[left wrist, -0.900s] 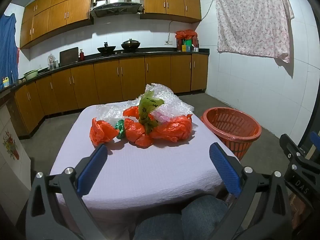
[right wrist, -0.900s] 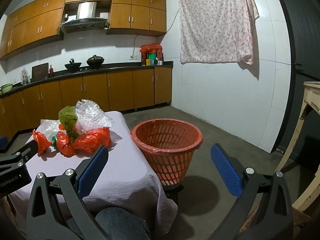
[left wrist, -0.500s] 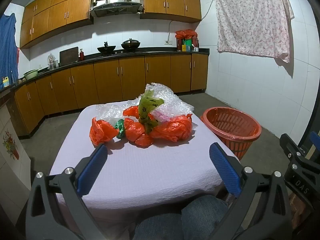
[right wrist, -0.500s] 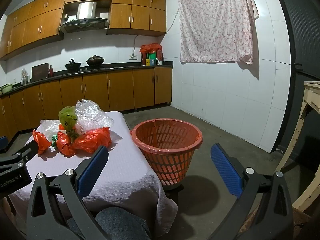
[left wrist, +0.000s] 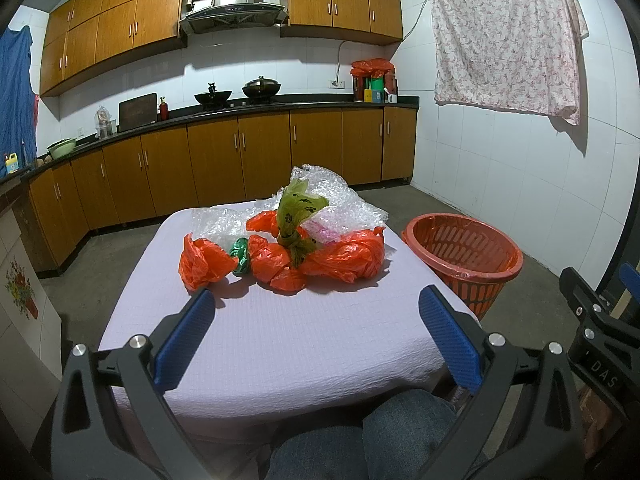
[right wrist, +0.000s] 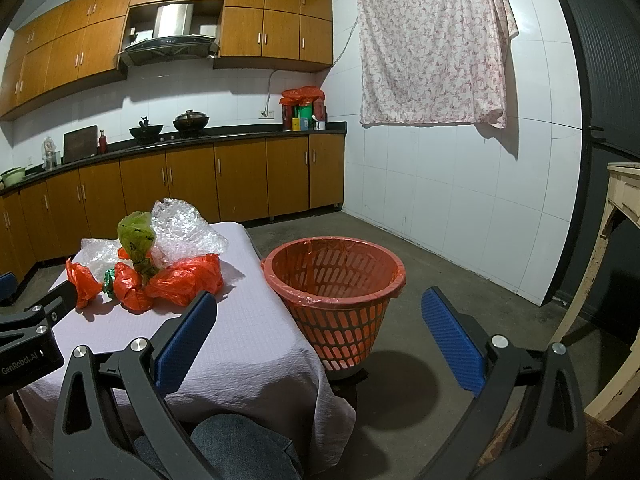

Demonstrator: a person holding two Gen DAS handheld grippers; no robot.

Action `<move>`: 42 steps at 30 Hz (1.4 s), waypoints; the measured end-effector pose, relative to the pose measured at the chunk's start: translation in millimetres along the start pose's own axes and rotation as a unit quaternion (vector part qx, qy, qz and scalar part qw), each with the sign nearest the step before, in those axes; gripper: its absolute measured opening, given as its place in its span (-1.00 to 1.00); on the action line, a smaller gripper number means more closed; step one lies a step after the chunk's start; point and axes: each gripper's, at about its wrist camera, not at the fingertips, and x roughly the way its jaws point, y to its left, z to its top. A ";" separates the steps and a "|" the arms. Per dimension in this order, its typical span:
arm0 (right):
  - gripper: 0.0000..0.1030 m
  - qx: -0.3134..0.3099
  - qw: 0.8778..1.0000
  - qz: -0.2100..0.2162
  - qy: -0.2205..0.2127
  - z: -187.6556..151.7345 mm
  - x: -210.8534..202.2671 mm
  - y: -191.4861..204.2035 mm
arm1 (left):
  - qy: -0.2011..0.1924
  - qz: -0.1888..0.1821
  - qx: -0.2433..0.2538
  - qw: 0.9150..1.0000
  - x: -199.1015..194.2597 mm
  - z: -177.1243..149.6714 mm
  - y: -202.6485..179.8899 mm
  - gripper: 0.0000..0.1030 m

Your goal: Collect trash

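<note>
A heap of trash lies on the far half of the cloth-covered table [left wrist: 280, 344]: orange plastic bags [left wrist: 344, 258] [right wrist: 184, 280], an olive green bag [left wrist: 298, 212] [right wrist: 136, 236], a small dark green bag [left wrist: 240, 254] and clear bubble wrap [left wrist: 344, 204] [right wrist: 180, 228]. An orange lined basket [left wrist: 464, 256] [right wrist: 336, 280] stands on the floor right of the table. My left gripper [left wrist: 316, 336] hovers open over the near table edge, short of the heap. My right gripper [right wrist: 320, 336] is open and empty, facing the basket.
Wooden kitchen cabinets and a counter with pots run along the back wall. A floral cloth [right wrist: 432, 44] hangs on the tiled right wall. A worn cream table [right wrist: 616, 280] stands at the far right. A person's denim knees [left wrist: 360, 436] sit below the near table edge.
</note>
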 end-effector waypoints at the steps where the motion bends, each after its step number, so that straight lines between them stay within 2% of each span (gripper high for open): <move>1: 0.97 0.000 1.000 0.000 0.000 0.0 0.0 0.0 | 0.000 0.000 0.000 1.000 -0.2 0.0 -0.2 0.93; 42: 0.97 0.000 1.000 0.000 0.001 -0.1 0.8 1.1 | 0.001 0.000 0.000 1.000 0.0 -1.1 -1.7 0.93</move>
